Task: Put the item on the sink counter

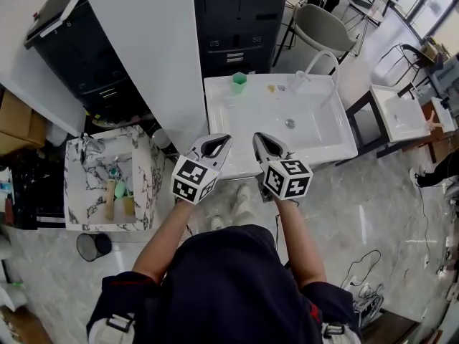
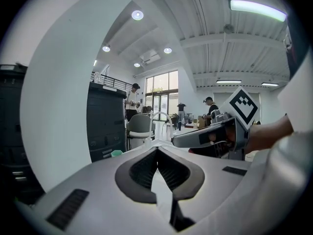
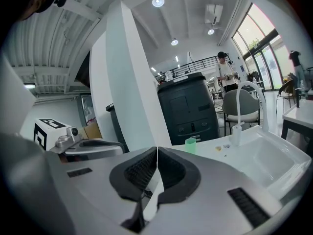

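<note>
Forearms (image 1: 171,229) parallel, left hand-held gripper (image 1: 218,142) and right hand-held gripper (image 1: 262,142) both closed empty, near sink (image 1: 323,136)

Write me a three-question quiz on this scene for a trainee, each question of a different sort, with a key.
1. Fill in: the jaws of the left tool and the right tool are ____.
2. True or false: the left tool holds the green cup.
3. Choose: the green cup stands A) at the far left corner of the white sink, on its counter; B) down in its basin; C) between the right tool's jaws.

Key: 1 shut, with nothing between them; 2 false; 3 A.
</note>
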Demonstrator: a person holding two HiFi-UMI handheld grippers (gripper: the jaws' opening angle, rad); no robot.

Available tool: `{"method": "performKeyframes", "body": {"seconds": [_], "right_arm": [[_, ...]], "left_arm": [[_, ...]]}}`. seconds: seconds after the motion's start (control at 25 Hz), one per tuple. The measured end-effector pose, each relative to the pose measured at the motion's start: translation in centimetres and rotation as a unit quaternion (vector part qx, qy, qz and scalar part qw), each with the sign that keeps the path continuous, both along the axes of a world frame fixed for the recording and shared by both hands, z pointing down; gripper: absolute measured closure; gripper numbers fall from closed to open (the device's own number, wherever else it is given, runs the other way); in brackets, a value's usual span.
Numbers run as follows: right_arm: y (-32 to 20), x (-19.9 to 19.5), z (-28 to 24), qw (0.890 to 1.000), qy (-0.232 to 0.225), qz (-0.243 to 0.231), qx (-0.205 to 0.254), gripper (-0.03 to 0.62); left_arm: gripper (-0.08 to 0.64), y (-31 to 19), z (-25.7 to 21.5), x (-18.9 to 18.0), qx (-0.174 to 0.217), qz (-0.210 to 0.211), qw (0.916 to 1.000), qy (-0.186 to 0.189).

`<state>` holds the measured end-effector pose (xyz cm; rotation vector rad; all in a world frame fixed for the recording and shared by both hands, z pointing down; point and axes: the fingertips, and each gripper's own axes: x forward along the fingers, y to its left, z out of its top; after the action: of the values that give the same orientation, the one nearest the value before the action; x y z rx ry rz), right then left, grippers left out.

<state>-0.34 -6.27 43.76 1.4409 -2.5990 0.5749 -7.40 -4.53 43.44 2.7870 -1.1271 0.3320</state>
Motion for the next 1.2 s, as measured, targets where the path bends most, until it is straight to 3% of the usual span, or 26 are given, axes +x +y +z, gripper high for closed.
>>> {"method": "performKeyframes", "body": {"seconds": [0.68,1.2], "right_arm": [[1.2,0.0,-0.3,1.0,0.001,-0.002,0.013,0.557],[4.8,4.5,-1.1,1.0,0.004,-0.008,0.009,0.557]], "left_arm": [[0.545,0.6,-1.3,0.1,0.004,-0.004,0.9999,0.012],[0.545,3.5,-2.5,5.0,0.006,-0.005,0.9998,0.019]]}}
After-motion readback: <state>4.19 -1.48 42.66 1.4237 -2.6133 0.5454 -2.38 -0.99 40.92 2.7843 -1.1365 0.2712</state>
